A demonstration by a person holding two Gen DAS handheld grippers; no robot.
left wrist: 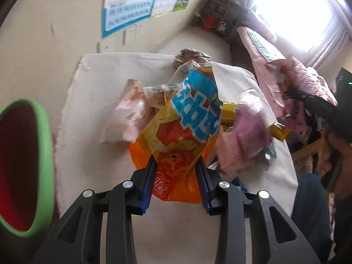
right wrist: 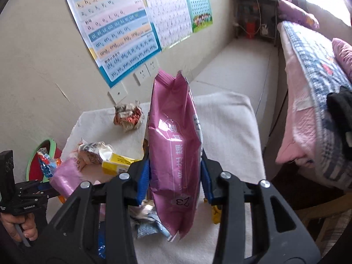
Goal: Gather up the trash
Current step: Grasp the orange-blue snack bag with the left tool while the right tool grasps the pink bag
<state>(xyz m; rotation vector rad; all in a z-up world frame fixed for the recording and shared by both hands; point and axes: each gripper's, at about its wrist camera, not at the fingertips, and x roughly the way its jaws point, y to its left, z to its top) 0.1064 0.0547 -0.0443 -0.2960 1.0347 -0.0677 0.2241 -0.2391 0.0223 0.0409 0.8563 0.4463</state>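
Observation:
My left gripper (left wrist: pixel 176 162) is shut on an orange and blue snack bag (left wrist: pixel 187 118), lifted above the white-covered table (left wrist: pixel 92 118). My right gripper (right wrist: pixel 175 160) is shut on a tall pink wrapper (right wrist: pixel 176 136) marked 23, held upright over the table (right wrist: pixel 228 132). A bin with a green rim and red inside (left wrist: pixel 26 160) stands left of the table; it also shows in the right wrist view (right wrist: pixel 36 154). Loose trash lies on the table: a crumpled ball (right wrist: pixel 128 118), a yellow box (right wrist: pixel 116 164), a crumpled white wrapper (right wrist: pixel 94 151) and a pink bag (right wrist: pixel 68 176).
A wall with posters (right wrist: pixel 114 33) and sockets (right wrist: pixel 145 71) runs behind the table. A bed with pink and blue quilts (right wrist: pixel 308 92) is at the right. A dark shelf (right wrist: pixel 255 15) stands at the far wall. The left gripper and hand (right wrist: pixel 19 198) show at lower left.

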